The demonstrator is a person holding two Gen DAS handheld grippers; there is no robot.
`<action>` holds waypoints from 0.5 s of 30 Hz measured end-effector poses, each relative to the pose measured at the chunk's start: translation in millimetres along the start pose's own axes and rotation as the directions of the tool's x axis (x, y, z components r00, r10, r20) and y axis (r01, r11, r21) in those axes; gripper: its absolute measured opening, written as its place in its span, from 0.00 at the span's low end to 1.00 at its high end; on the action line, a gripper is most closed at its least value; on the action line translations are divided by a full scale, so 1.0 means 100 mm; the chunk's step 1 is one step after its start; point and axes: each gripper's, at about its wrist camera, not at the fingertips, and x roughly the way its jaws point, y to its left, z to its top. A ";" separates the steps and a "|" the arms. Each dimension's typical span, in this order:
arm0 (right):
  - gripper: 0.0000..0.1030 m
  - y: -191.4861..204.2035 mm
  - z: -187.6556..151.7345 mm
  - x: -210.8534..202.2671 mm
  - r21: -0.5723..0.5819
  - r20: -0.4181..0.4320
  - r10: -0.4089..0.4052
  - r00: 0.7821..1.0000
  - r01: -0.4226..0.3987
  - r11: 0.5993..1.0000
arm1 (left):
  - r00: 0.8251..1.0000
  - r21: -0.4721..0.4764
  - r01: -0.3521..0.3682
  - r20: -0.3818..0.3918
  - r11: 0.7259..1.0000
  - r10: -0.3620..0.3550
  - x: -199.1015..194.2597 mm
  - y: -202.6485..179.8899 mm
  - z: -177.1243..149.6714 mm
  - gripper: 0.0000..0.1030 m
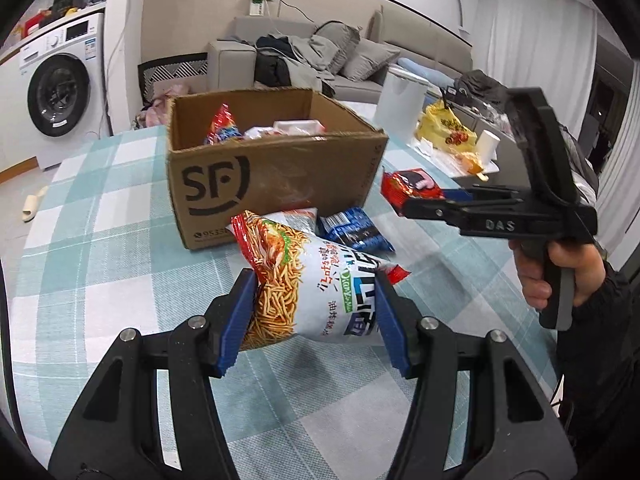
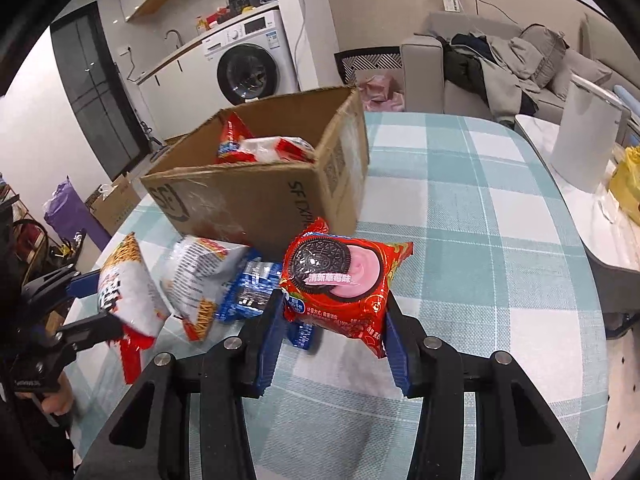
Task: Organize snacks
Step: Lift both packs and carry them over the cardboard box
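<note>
Red cookie pack [image 2: 340,284] — between right tool [image 2: 332,344] pads

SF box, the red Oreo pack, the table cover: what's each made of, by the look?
SF box: brown corrugated cardboard, matte; raw cut rim, printed logo, scuffed clear tape on the front.
Red Oreo pack: thin glossy plastic film, probably; crinkles, glare, crimped end seals.
Table cover: teal and white plaid, matte; looks like woven cloth, though a fine ribbed texture could mean coated fabric.
</note>
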 end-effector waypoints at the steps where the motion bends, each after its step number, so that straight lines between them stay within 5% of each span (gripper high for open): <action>1: 0.45 0.03 0.01 -0.03 -0.005 0.007 0.008 1.000 -0.008 1.000 | 1.000 -0.006 -0.004 0.005 1.000 0.004 -0.02 0.02 0.01 0.54; 15: 0.45 0.23 0.08 -0.30 -0.039 0.081 0.043 0.996 -0.040 0.998 | 0.997 -0.056 -0.032 0.063 0.998 0.036 -0.19 0.20 0.09 0.54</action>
